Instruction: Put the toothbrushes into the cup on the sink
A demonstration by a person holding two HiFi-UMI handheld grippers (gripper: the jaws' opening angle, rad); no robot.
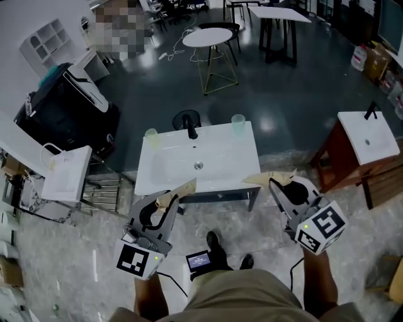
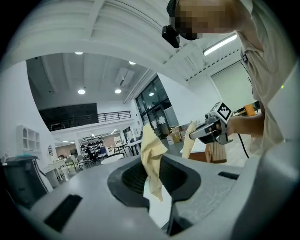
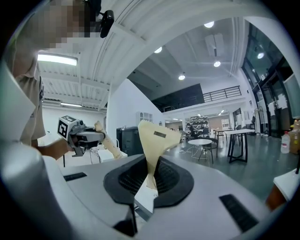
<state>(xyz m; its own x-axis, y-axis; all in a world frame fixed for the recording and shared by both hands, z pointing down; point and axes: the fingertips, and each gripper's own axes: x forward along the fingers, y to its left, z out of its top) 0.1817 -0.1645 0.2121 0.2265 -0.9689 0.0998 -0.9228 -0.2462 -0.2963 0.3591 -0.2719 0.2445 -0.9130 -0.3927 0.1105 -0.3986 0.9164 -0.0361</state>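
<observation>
A white sink (image 1: 164,176) with a black tap (image 1: 191,127) stands ahead of me on the floor. Two clear cups sit on its back rim, one at the left (image 1: 152,138) and one at the right (image 1: 237,124). My left gripper (image 1: 178,195) is shut on a cream paper packet (image 1: 184,187) with a serrated end, held before the sink's front left corner. My right gripper (image 1: 272,182) is shut on a similar packet (image 1: 269,177) at the front right corner. The left gripper view shows its packet (image 2: 151,157) pinched upright, and so does the right gripper view (image 3: 155,138). What the packets contain is hidden.
A second white sink (image 1: 368,135) on a wooden stand is at the right. A black case (image 1: 66,113) and a white rack (image 1: 66,173) stand at the left. A round table (image 1: 208,38) and a dark table (image 1: 280,16) are beyond. My shoes (image 1: 214,242) are between the grippers.
</observation>
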